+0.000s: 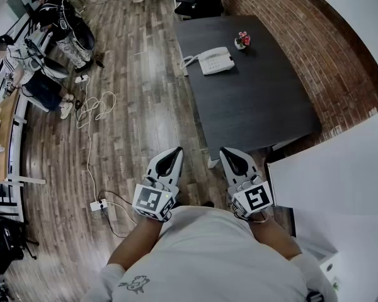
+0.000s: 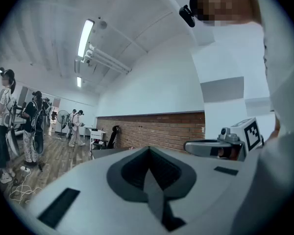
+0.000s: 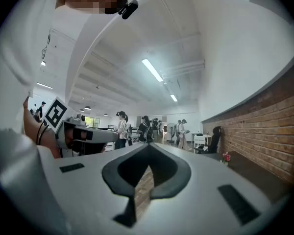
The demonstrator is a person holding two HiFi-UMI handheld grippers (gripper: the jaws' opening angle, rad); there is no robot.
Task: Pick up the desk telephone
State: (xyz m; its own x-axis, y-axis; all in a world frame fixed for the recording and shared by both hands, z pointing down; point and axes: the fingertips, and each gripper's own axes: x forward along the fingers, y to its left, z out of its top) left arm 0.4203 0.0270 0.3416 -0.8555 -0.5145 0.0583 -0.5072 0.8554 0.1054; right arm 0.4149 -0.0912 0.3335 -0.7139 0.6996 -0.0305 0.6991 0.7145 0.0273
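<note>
A white desk telephone (image 1: 213, 60) with a coiled cord lies on the far part of a dark grey table (image 1: 252, 99). My left gripper (image 1: 175, 151) and right gripper (image 1: 225, 151) are held side by side close to my body, well short of the phone, at the table's near end. Both are shut with nothing between the jaws. The left gripper (image 2: 149, 148) points level towards the brick wall. The right gripper (image 3: 148, 146) also points level. The phone cannot be made out in either gripper view.
A small pot of pink flowers (image 1: 242, 40) stands beside the phone, also seen as a flower pot (image 3: 227, 157). A brick wall (image 1: 315, 49) runs along the table's right. Cables and a power strip (image 1: 99, 204) lie on the wood floor. Several people (image 1: 63, 24) stand at the left. A black chair (image 1: 198, 2) is beyond the table.
</note>
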